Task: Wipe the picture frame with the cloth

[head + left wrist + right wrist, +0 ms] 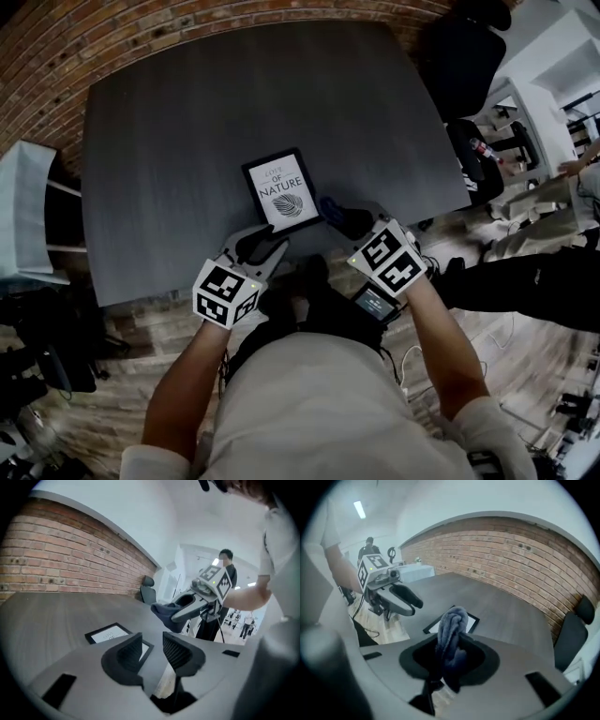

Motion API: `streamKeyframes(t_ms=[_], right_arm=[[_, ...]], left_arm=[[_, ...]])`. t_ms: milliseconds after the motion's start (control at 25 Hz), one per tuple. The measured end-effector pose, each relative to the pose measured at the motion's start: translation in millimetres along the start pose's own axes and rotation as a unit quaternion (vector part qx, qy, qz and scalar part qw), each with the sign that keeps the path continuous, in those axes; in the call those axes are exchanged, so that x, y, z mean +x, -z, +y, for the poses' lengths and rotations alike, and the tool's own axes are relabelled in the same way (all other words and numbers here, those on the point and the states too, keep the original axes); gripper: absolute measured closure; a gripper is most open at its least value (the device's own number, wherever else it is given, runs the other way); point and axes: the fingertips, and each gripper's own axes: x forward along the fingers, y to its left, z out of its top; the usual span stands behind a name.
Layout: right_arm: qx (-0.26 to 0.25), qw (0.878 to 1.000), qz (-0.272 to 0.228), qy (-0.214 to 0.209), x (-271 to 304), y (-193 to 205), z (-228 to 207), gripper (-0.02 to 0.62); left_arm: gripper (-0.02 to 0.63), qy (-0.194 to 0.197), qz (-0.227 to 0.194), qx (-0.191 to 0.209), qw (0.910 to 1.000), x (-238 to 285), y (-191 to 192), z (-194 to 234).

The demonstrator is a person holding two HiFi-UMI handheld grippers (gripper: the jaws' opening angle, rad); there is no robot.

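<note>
A black picture frame (281, 190) with a white print lies flat on the dark grey table (178, 141), near its front edge. My right gripper (339, 216) hovers just right of the frame's near corner, shut on a bunched dark blue cloth (451, 630); the cloth (328, 206) sticks out past the jaws. My left gripper (265, 242) hangs over the table edge just below the frame, open with nothing between its ribbed pads (177, 649). In the left gripper view the frame (108, 633) lies beyond the jaws and the right gripper (171, 611) with the cloth floats above it.
A brick wall (141, 37) runs behind the table. A black office chair (464, 56) stands at the far right corner. A white shelf (23, 211) sits to the left. A person in dark trousers (525, 281) stands to the right. Wooden floor lies below the table edge.
</note>
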Motion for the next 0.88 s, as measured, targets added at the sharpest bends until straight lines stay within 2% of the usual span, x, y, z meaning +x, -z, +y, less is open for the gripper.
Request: streamKeyframes(t_ms=[120, 280, 440, 680, 880], right_arm=[[0.052, 0.997, -0.053, 0.019, -21.9, -11.6, -1.2, 0.48], [0.117, 0.982, -0.144, 0.022, -58.3, -33.9, 1.5, 0.48], [0.177, 0.958, -0.225, -0.006, -97.4, -53.0, 6.6, 0.48], [0.233, 0.922, -0.303, -0.066, -148.4, -65.3, 8.7, 0.479], [0.246, 0.908, -0.326, -0.09, -186.0, -50.7, 8.4, 0.48]], left_arm=[[0.514, 0.019, -0.058, -0.061, 0.9963, -24.2, -15.9, -8.2], [0.529, 0.031, -0.117, -0.112, 0.9864, -56.7, -35.3, -16.1], [0.535, 0.032, -0.152, -0.124, 0.9801, -85.0, -52.6, -29.5], [0.535, 0.008, -0.208, -0.121, 0.9705, -115.6, -86.9, -54.2], [0.535, -0.012, -0.224, -0.139, 0.9645, -125.5, -84.7, -93.4]])
